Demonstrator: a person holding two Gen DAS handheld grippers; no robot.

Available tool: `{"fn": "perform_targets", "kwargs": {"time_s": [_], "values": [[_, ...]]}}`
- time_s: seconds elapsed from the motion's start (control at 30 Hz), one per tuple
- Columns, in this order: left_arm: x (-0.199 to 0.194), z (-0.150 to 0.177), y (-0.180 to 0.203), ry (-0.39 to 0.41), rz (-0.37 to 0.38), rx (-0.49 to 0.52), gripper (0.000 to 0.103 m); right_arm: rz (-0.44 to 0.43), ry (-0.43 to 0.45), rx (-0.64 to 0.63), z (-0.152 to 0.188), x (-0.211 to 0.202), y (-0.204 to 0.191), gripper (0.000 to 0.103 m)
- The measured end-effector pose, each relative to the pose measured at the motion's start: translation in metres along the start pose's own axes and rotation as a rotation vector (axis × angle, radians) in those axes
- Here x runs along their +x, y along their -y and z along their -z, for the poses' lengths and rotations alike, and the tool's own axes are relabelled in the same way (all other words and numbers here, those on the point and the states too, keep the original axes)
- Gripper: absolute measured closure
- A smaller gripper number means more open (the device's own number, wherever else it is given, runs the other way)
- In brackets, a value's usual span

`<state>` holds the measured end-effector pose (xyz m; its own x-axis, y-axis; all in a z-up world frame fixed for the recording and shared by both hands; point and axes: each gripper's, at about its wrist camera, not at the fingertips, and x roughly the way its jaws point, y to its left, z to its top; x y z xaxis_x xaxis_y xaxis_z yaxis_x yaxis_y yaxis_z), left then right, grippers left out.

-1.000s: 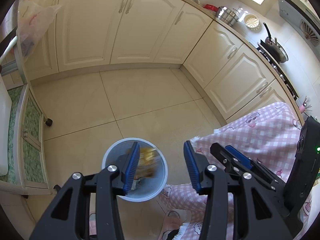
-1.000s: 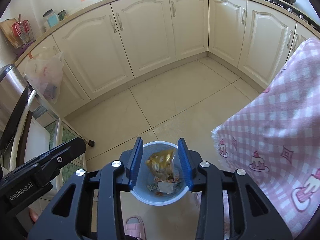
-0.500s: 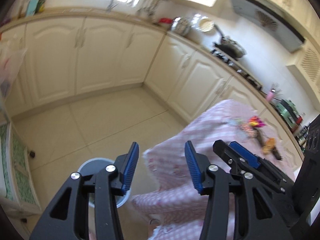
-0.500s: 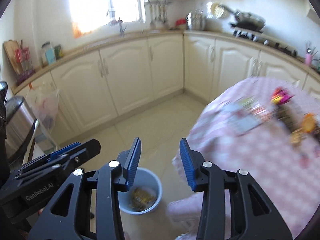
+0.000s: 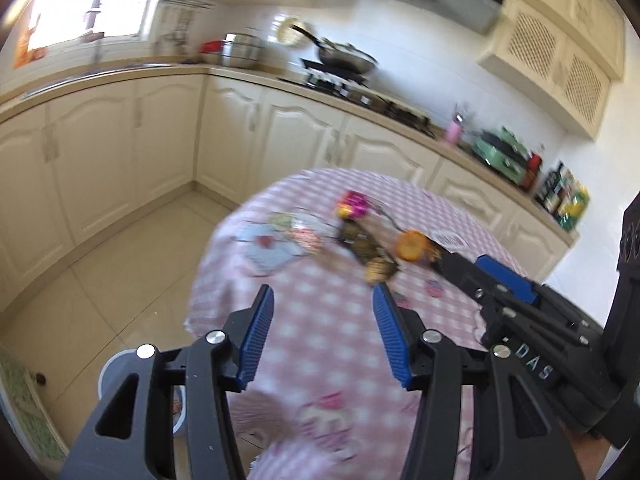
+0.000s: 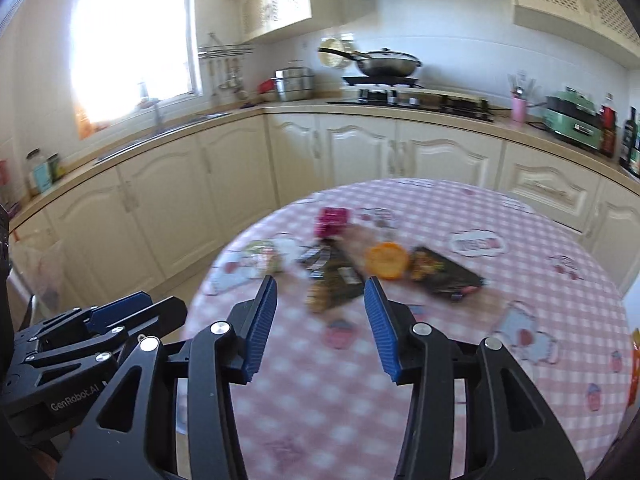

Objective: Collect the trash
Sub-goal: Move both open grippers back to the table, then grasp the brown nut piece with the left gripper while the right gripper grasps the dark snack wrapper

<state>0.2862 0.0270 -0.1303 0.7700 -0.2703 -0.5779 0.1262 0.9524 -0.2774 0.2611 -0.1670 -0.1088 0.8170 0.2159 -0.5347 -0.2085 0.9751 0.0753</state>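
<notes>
Several pieces of trash lie on the round table with a pink checked cloth (image 6: 500,360): a magenta wrapper (image 6: 332,220), a dark snack packet (image 6: 332,276), an orange peel (image 6: 386,260), a dark wrapper (image 6: 444,272) and a pale wrapper (image 6: 264,256). My right gripper (image 6: 320,324) is open and empty above the table's near side. My left gripper (image 5: 324,336) is open and empty over the table's edge. In the left wrist view the magenta wrapper (image 5: 352,206) and the orange peel (image 5: 412,244) show too. The grey bin (image 5: 116,372) stands on the floor at the lower left, mostly hidden.
Cream kitchen cabinets (image 6: 240,168) run around the room under a worktop with a stove and wok (image 6: 380,64). A tiled floor (image 5: 120,260) lies left of the table. Bottles and a green appliance (image 6: 572,120) stand on the worktop at the right.
Both grippers have swung up and away from the bin toward the table. The golden wrapper between the right fingers a second ago lies in the bin. Both grippers stay open.
</notes>
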Motion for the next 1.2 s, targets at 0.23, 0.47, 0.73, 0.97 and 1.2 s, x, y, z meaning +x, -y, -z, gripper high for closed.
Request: {"fn": "perform_targets", "kwargs": {"time_s": [0.23,0.47,0.73,0.97,1.2], "values": [[0.052,0.0,0.042,-0.086,0.023,0.07,0.052,0.095,-0.054,0.079,0.004,0.009,0.078,0.054],[0.103,-0.011,0.055,-0.157,0.007,0.088,0.053,0.128,-0.123,0.138,0.007,0.035,0.116,0.049],[0.138,-0.017,0.052,-0.209,0.014,0.078,0.071,0.076,-0.202,0.199,0.001,0.073,0.129,0.044],[0.141,-0.02,0.042,-0.193,0.034,0.056,0.087,0.053,-0.274,0.239,-0.004,0.099,0.134,0.045],[0.116,-0.022,0.037,-0.15,0.068,0.044,0.087,0.065,-0.232,0.188,-0.005,0.086,0.126,0.089]]}}
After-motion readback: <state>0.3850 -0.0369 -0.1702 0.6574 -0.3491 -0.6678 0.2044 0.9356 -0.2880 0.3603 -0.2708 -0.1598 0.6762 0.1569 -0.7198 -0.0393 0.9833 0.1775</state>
